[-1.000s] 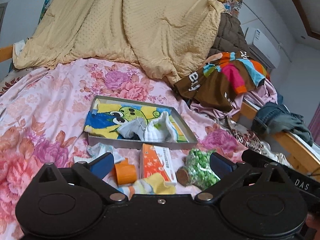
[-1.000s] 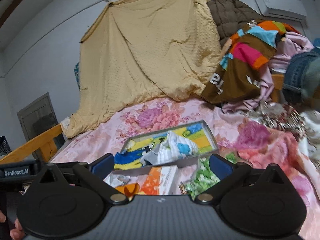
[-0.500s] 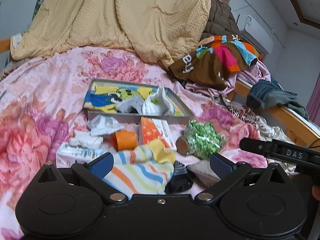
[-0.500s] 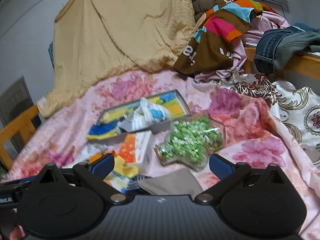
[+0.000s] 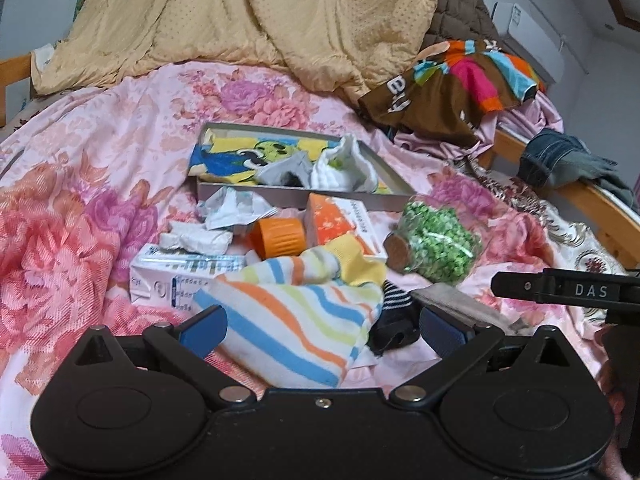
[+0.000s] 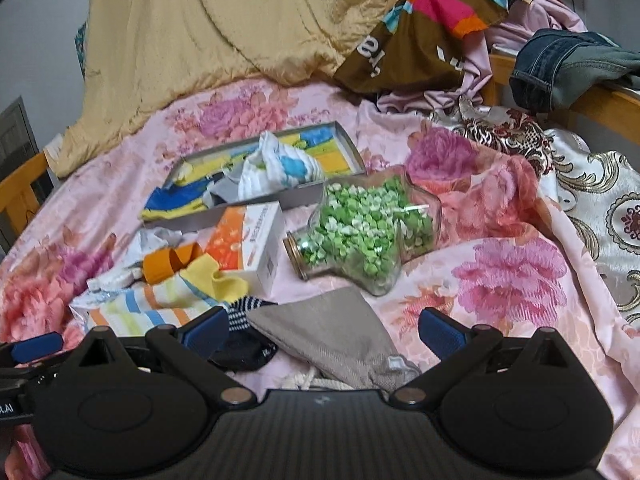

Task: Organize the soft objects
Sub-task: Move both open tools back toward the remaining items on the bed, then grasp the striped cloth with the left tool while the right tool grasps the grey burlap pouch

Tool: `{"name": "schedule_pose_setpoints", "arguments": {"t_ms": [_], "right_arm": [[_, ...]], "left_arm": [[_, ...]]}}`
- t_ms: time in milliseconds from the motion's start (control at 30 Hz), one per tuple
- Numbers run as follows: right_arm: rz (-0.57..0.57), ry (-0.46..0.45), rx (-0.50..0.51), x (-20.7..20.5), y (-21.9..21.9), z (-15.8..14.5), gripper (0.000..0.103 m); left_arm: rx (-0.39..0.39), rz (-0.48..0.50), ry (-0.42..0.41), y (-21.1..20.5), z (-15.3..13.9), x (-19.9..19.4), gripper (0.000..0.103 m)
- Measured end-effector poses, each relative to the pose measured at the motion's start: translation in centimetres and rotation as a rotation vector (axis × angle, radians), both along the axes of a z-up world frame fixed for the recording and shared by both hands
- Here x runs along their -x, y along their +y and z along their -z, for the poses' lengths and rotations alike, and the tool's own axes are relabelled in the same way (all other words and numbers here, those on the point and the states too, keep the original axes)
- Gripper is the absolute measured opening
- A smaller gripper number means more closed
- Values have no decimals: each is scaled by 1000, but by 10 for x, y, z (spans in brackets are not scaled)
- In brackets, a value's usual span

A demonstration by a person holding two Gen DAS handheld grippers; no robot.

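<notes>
A striped sock (image 5: pixel 296 320) lies on the floral bedspread right in front of my open left gripper (image 5: pixel 322 326); it also shows in the right wrist view (image 6: pixel 160 304). A dark striped sock (image 5: pixel 394 320) lies beside it, also in the right wrist view (image 6: pixel 244 336). A grey drawstring pouch (image 6: pixel 332 340) lies between the fingers of my open right gripper (image 6: pixel 322 326). A grey tray (image 5: pixel 304 196) further back holds a cartoon cloth (image 5: pixel 228 156) and white socks (image 5: pixel 344 168). Both grippers are empty.
An orange box (image 5: pixel 340 220), orange cap (image 5: pixel 278 236), white carton (image 5: pixel 180 276), crumpled paper (image 5: pixel 232 208) and a star-shaped jar of green stars (image 6: pixel 360 232) lie around the socks. A yellow quilt (image 5: pixel 260 16) and piled clothes (image 5: pixel 460 80) are behind. A wooden bed rail (image 5: pixel 592 204) runs at right.
Both grippers have drawn back and lowered toward the near pile. The striped sock, dark sock and grey pouch have come into view between the fingers.
</notes>
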State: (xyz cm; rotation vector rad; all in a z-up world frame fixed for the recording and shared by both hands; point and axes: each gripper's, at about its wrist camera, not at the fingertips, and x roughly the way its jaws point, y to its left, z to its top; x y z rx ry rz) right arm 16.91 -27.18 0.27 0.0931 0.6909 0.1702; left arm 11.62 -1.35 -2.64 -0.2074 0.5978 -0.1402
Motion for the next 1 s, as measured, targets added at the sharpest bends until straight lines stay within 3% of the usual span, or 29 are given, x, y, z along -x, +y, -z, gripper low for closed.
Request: {"name": "schedule_pose_setpoints", "arguments": {"t_ms": [533,1000], "right_arm": [[-50,138,82,-20,15,20,103],[-52,226,49,-52,5,34,103]], "left_arm": [[-31,-26,53,6,24,-13,102],[-78,6,41,5,32,-36,102]]}}
